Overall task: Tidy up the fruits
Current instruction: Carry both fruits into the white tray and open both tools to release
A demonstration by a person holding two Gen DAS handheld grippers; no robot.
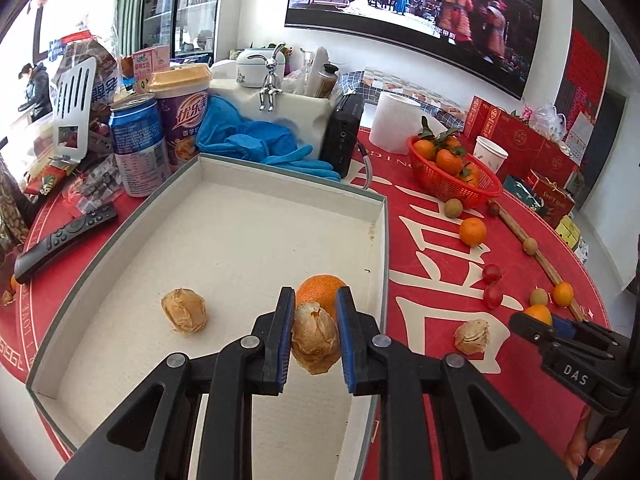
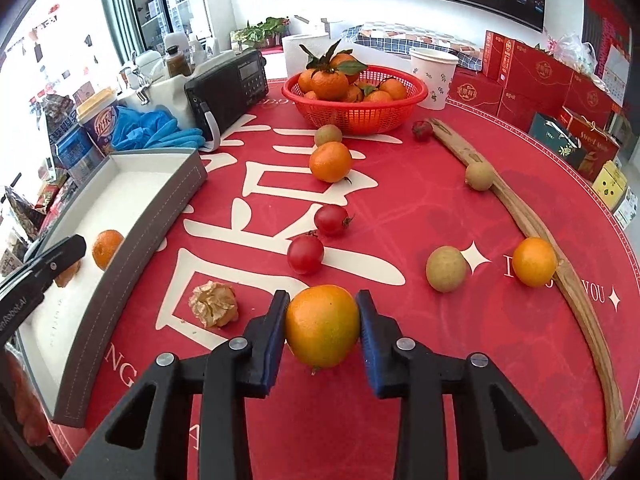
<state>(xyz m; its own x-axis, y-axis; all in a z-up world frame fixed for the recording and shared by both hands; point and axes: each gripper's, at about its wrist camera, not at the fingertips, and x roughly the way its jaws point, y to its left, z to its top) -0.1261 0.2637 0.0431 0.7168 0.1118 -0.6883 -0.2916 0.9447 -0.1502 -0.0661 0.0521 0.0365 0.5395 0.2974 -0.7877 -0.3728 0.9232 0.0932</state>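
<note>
The left gripper (image 1: 314, 338) hangs over the near end of the box (image 1: 382, 240), its blue-padded jaws a little apart with a papery husk fruit (image 1: 315, 340) between them, touching the left pad. The right gripper (image 2: 322, 330) hangs over the red tablecloth (image 2: 440, 208), jaws pressed on a yellow-orange citrus (image 2: 322, 326).

The shallow grey box with white lining holds a second husk fruit (image 1: 184, 310) and an orange (image 1: 322, 292) near its right wall. The red mesh basket (image 2: 356, 114) is heaped with leafy tangerines (image 2: 330, 84). Loose on the cloth lie a tangerine (image 2: 331, 161), two cherry tomatoes (image 2: 305, 254), a crumpled husk fruit (image 2: 214, 304) and several small greenish-brown fruits (image 2: 446, 269).
</note>
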